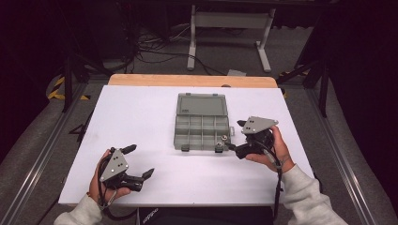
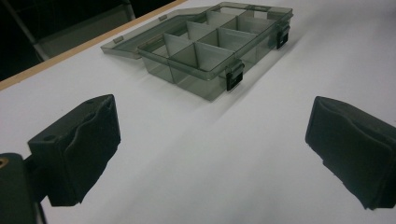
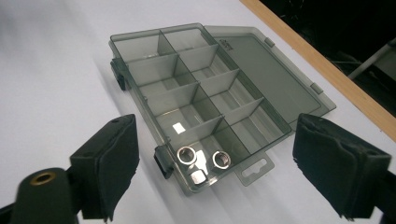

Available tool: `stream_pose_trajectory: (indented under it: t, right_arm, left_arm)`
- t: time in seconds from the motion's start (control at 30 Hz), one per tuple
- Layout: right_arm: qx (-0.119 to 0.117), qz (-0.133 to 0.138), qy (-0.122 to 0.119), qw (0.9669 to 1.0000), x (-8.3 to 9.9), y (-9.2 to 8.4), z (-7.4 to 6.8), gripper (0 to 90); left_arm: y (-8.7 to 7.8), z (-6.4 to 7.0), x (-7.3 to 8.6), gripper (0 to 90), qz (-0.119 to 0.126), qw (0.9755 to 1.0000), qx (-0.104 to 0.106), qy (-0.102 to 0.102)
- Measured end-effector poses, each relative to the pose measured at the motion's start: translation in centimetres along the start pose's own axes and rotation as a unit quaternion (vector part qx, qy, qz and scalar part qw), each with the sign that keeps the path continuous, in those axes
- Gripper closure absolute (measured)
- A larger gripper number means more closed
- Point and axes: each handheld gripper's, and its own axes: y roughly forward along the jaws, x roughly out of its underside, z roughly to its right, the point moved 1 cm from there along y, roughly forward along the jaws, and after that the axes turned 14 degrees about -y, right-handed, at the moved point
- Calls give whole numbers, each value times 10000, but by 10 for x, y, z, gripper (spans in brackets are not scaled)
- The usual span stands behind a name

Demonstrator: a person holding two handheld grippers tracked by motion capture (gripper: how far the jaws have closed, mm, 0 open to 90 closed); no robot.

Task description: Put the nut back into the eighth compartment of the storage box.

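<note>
A smoky grey compartment box (image 1: 202,126) was laid open at the table's centre, lid flat toward twelve o'clock; three metal nuts (image 3: 204,163) were held in its five o'clock corner compartment.

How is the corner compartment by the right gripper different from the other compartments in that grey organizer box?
The corner compartment nearest the right gripper holds three small shiny metal pieces; the other compartments look bare. It sits at the box's latch edge beside the hang tab, while the far compartments border the opened lid. All share the same smoky grey walls of one organizer box.
</note>
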Motion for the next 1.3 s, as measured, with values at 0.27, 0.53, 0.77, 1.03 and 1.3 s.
stream_pose_trajectory:
  t: [0.27,0.53,0.77,1.03,1.3]
  right_arm:
    - [316,250,162,9991,13,-3,-9,114]
    - [517,473,287,9971,32,-5,-17,104]
    - [633,602,309,9957,51,-8,-27,98]
    - [832,598,292,9943,68,-9,-41,87]
    - [1104,729,492,9900,85,-18,-49,67]
  left_arm:
    - [1,0,0,38,-6,10000,15,2]
    - [1,0,0,38,-19,10000,0,3]
    - [1,0,0,38,-24,10000,-8,5]
    - [1,-1,0,38,-17,10000,-17,-20]
    - [1,-2,1,38,-30,10000,9,-28]
